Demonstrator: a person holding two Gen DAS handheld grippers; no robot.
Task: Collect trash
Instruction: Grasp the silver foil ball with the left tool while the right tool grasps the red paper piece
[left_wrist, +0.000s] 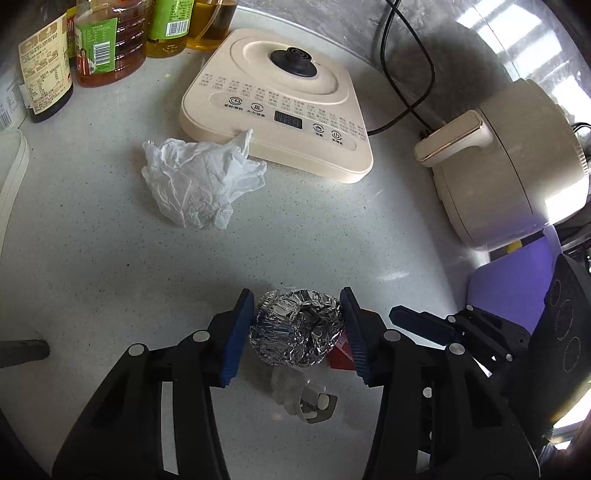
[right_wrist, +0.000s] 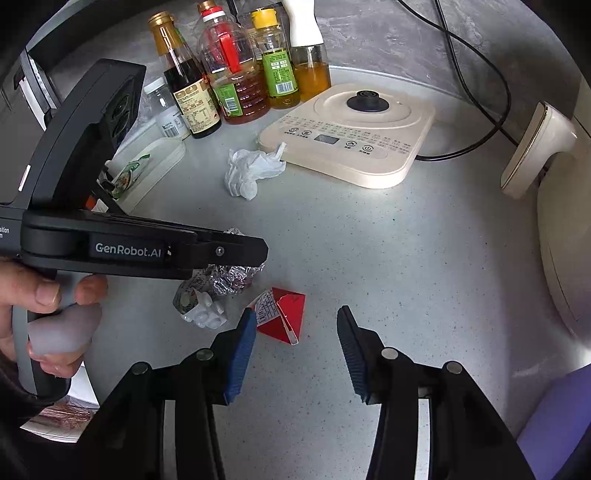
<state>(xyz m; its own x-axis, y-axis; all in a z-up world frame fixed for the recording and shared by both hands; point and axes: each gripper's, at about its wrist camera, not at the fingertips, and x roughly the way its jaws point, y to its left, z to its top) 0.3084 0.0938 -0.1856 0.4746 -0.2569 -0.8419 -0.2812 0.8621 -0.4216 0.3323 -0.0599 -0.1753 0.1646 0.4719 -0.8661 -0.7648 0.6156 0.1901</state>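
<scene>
Foil ball (left_wrist: 295, 326) sits between the left gripper (left_wrist: 297, 332) pads; right gripper (right_wrist: 297, 354) gapes empty beside amber oil bottles (right_wrist: 236, 77).

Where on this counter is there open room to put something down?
Bare counter lies between the cream appliance base and the right hand-held gripper, toward the rice cooker. It is crowded around the foil ball, red wrapper and crumpled tissue.

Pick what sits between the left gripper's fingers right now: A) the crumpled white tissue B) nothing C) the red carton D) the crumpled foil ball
D: in the left wrist view the foil ball fills the gap of the left gripper, both blue pads flanking it; the tissue lies apart by the cooker base.
</scene>
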